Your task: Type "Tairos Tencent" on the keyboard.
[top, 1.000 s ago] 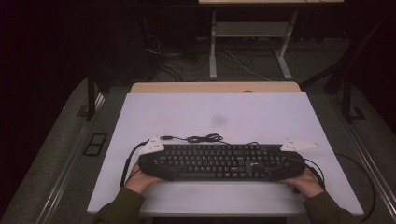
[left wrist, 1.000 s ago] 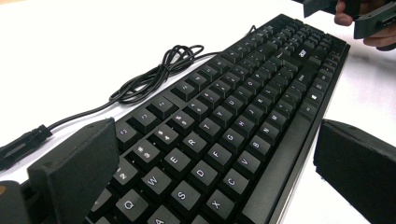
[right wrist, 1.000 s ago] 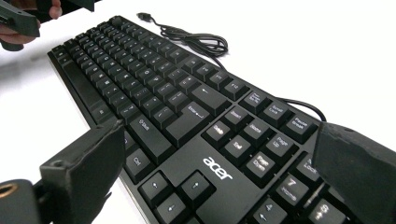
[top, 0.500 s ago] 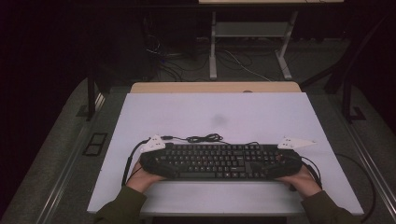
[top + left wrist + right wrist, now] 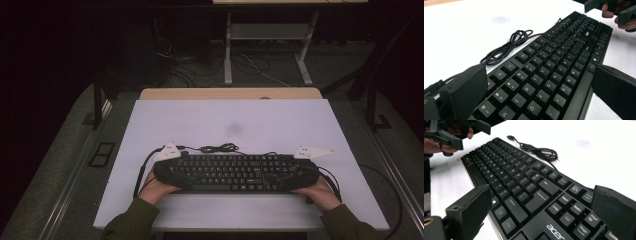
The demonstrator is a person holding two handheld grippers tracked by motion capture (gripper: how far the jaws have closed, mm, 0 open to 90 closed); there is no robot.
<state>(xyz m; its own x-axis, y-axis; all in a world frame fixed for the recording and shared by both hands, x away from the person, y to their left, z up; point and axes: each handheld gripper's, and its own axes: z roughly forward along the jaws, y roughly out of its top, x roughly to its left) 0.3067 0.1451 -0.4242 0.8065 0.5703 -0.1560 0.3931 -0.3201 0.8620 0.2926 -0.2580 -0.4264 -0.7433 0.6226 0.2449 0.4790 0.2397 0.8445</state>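
Black full-size plastic keyboard is lying flat across the near half of the white table top, long side running left to right, close to the person's edge. Its thin black cable is sitting coiled in a loose bundle on the table just behind the keyboard's back edge, plug end trailing off to the left.

Left gripper, black, with a grey three-cornered plate on top, is straddling the keyboard's left end. In the left gripper view its jaws are standing spread, one at the back edge near the number row, one at the front edge beside the bottom row. Contact with the edges: cannot tell.

Right gripper is straddling the right end likewise. In the right gripper view its jaws are standing wide, one off the front edge, one at the back by the navigation keys. Not pinching anything visibly.

Both hands are resting at the keyboard's near corners, sleeves dark olive.
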